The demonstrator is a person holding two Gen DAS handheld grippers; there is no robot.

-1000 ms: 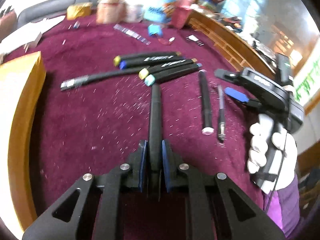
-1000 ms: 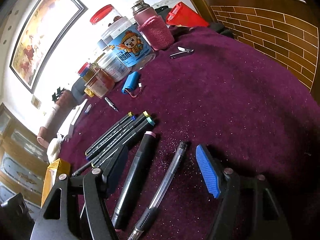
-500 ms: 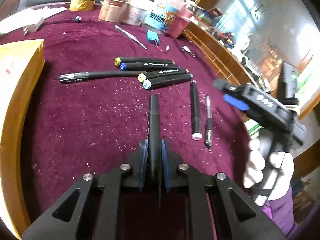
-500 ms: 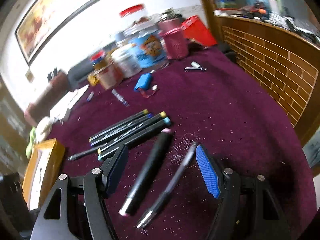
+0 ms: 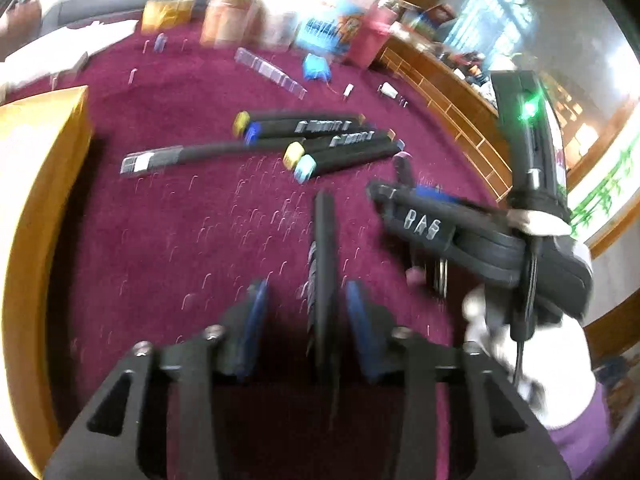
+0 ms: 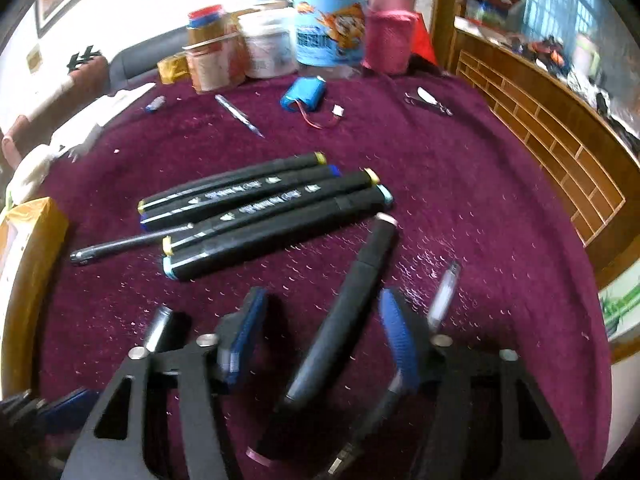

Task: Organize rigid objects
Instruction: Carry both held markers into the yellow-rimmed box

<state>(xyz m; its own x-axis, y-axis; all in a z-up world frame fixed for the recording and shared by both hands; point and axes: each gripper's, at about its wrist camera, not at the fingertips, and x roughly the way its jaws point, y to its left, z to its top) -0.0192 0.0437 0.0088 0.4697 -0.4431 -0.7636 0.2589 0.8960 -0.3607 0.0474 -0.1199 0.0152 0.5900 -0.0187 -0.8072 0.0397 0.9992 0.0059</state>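
Markers: four black markers [image 6: 260, 204] side by side on the purple cloth [image 6: 460, 200], coloured caps aligned, probably the sorted row already made.
Black pen: [image 5: 325, 264] flat on the cloth between the pads of the left gripper [image 5: 306, 320], pointing toward the marker row.
Left gripper: jaws opening, pads off the pen on both sides; released, seemingly to leave the pen here.
Pink-capped marker: [image 6: 352, 312] lying obliquely between the jaws of the right gripper [image 6: 324, 332], one end near the row, not yet parallel with it.
Right gripper: jaws closing around the pink-capped marker, gap visible on both sides, so no grasp yet; placed astride the body probably for a firm hold near the middle.
Clear pen: [image 6: 442, 296] just outside the right jaw, apart from the marker.
Thin dark pen: [image 6: 128, 242] beside the row, one end touching it.
Background: jars and a blue tub [image 6: 330, 36] at the far edge, well apart.
Next step, as judgement: clamp the marker, turn it parallel, add to the row.
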